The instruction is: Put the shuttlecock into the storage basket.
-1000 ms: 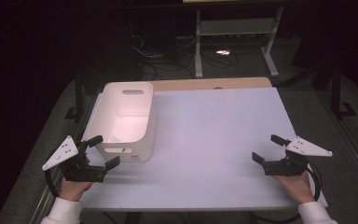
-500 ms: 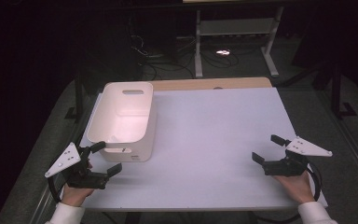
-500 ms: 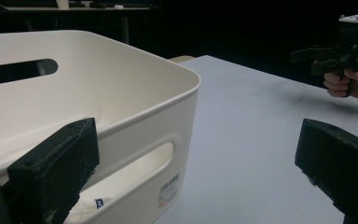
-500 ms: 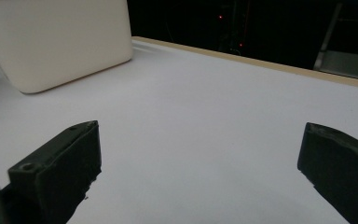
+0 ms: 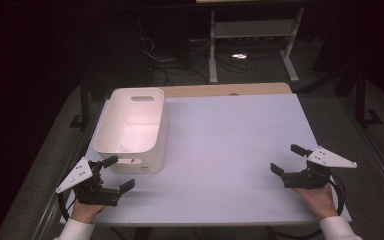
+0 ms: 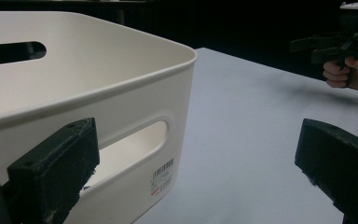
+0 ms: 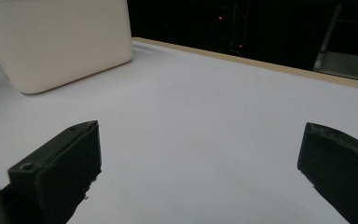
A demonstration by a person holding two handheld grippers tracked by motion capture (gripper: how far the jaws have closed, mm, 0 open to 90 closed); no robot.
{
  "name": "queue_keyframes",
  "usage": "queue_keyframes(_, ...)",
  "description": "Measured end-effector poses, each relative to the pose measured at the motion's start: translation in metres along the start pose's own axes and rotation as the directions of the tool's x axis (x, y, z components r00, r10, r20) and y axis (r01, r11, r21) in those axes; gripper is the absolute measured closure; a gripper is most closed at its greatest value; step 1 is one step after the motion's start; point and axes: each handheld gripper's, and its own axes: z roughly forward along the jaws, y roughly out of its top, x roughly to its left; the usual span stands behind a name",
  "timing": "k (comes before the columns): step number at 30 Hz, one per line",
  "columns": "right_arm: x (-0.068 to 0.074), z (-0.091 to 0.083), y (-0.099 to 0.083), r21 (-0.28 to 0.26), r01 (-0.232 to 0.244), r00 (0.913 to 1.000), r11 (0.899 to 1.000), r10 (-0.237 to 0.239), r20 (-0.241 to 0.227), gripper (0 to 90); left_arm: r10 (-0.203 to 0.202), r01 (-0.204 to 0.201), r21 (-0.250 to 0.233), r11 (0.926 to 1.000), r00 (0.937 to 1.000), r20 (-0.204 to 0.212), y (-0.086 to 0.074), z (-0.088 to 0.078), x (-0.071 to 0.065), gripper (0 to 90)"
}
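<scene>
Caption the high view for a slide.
Two open hand-held grippers, left and right, flank a white bin on a white table.

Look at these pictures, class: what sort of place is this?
Probably a lab or recording workspace, not a home: a plain white table with just a white bin, a hand-held gripper in each hand, and cables round a metal stand behind.

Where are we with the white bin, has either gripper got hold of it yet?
Nothing looks done: the white plastic bin sits empty on the table, ungrasped. In hand: the left gripper is open beside its near handle slot, touching nothing. The right gripper is open over bare table, far off. Any grasp or move remains.
</scene>
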Motion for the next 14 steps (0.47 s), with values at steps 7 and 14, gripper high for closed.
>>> queue_keyframes(7, -0.0003, 0.0003, -0.0002, 0.002, 0.001, 1.0000, 1.000, -0.001, -0.001, 0.0, -0.016, 0.016, -0.001, 0.9999, 0.9997, -0.016, -0.0058, -0.0007, 0.0016, 0.0)
queue_keyframes(14, -0.0004, 0.0002, 0.0001, 0.001, 0.003, 1.0000, 1.000, -0.003, -0.002, 0.0, -0.013, 0.013, 0.008, 0.9999, 0.9998, -0.012, -0.0100, 0.0004, 0.0010, 0.0)
